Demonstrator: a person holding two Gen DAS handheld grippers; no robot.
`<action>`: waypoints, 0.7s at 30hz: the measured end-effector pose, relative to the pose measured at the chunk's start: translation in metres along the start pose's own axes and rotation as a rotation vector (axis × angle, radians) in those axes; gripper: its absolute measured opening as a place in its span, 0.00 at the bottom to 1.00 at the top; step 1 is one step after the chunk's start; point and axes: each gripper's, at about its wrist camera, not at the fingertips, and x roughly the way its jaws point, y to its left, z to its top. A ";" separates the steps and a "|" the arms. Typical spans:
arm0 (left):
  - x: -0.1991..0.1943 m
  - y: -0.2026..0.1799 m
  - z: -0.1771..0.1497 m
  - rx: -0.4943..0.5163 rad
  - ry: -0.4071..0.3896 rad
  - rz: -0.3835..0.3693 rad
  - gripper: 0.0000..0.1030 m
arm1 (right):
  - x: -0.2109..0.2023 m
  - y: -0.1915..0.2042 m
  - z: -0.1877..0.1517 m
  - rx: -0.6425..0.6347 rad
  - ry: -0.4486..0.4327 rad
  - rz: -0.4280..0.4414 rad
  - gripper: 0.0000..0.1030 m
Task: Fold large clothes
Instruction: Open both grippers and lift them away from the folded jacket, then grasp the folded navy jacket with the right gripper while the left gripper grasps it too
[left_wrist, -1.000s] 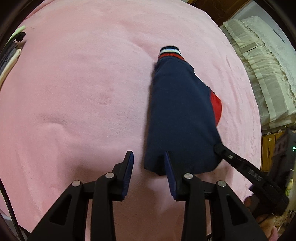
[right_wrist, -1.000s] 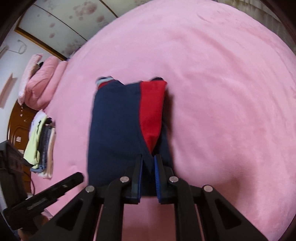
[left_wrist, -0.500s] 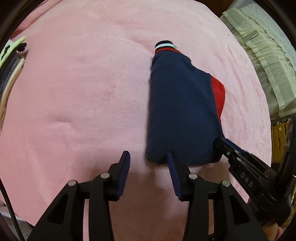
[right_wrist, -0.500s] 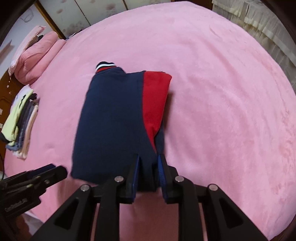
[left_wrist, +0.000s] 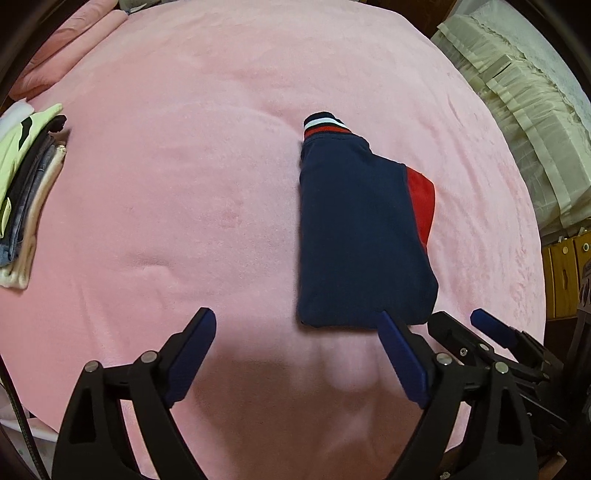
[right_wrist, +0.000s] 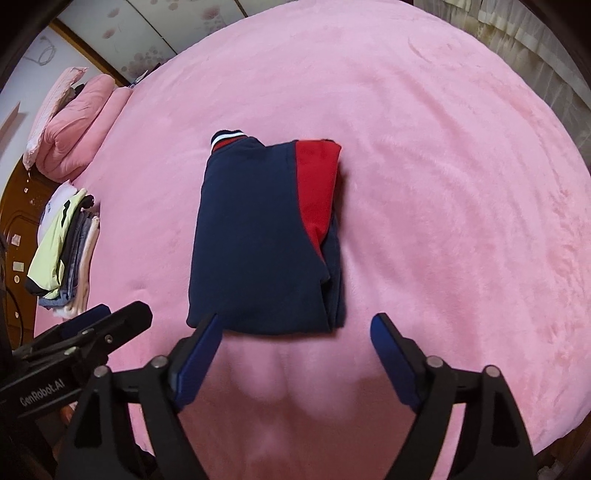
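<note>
On pink blanket, folded navy garment lies square; left gripper and right gripper both spread, empty (fold looks finished). Lift straight off, don't snag near edge.

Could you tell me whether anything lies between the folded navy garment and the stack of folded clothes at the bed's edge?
Nothing visible does: only bare pink blanket separates the folded navy garment from the stack of folded clothes.

Your folded garment lies mid-blanket; the clothes stack sits well left of it; pillows lie behind that.
</note>
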 end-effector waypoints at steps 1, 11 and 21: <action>0.000 0.000 0.000 -0.001 0.004 -0.004 0.89 | -0.001 0.000 0.000 -0.009 0.001 -0.002 0.84; 0.000 0.003 0.005 -0.019 0.037 -0.048 0.95 | -0.002 0.001 0.008 -0.009 0.023 -0.004 0.85; 0.049 0.016 0.018 -0.064 0.144 -0.195 0.95 | 0.035 -0.023 0.016 0.077 0.036 0.158 0.85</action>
